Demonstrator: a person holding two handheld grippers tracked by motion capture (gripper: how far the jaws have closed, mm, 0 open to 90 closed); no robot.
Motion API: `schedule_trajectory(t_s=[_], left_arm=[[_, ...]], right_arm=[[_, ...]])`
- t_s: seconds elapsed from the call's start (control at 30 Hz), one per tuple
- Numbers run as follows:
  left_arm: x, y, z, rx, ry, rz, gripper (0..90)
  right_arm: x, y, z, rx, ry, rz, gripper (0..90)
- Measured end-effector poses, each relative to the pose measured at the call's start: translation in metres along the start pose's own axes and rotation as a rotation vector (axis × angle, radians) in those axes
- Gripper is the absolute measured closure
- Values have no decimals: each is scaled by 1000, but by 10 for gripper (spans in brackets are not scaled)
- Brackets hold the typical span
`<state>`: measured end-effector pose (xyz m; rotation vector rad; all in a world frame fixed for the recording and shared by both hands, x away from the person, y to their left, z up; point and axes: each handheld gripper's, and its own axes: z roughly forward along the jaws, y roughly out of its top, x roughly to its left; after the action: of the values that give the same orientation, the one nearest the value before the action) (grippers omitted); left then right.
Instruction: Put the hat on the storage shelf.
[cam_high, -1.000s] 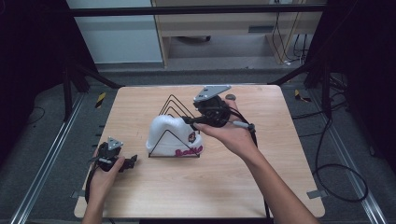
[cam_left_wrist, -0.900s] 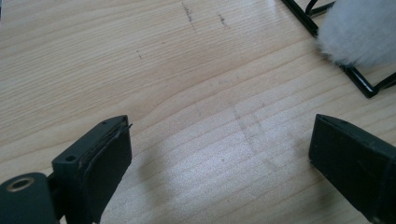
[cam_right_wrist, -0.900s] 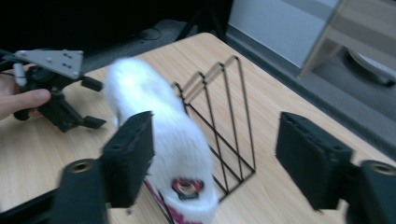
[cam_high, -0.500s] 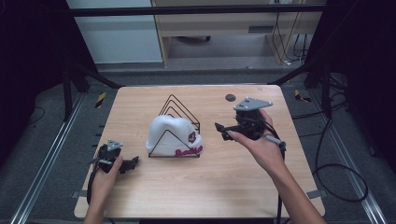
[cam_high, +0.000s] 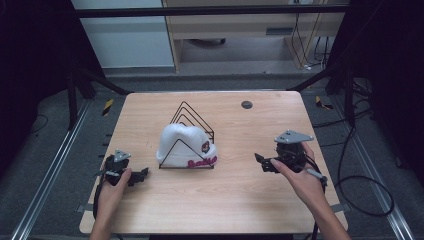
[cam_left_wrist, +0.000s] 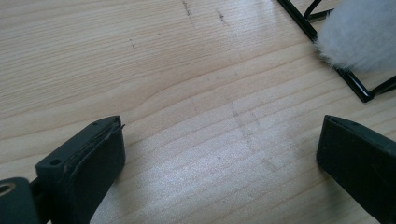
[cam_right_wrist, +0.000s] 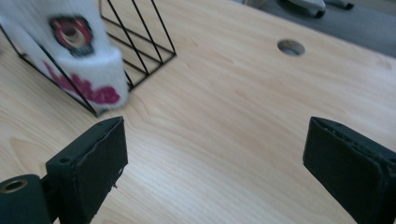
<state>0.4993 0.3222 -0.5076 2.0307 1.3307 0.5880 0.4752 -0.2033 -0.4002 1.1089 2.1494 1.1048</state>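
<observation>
Bare table (cam_high: 235, 200) flanks the wire rack (cam_high: 192, 131) (hat-filled (cam_high: 182, 145)) mid-table.

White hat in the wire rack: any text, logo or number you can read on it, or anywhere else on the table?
Pink script lettering on the cuff of the white hat: too blurred to read in the high view and the right gripper view.
Round red-and-dark badge on the hat: a logo, no legible text.
Wire rack, table: no writing or numbers.
</observation>
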Motion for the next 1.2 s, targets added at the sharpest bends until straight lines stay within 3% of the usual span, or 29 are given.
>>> schedule_trajectory(t_s=[0.17, 0.57, 0.9, 1.2], left_arm=[[0, 0, 0, 0, 0, 0, 4], [0, 0, 0, 0, 1, 0, 4], [0, 0, 0, 0, 3, -3, 4], [-1, -1, -1, 0, 3, -4, 3]], right_arm=[[-7, -31, 14, 54, -16, 37, 74], [-8, -62, 31, 123, 6, 91, 92], [-4, -78, 45, 164, 7, 94, 89], [-7, -82, 58, 154, -41, 133, 95]])
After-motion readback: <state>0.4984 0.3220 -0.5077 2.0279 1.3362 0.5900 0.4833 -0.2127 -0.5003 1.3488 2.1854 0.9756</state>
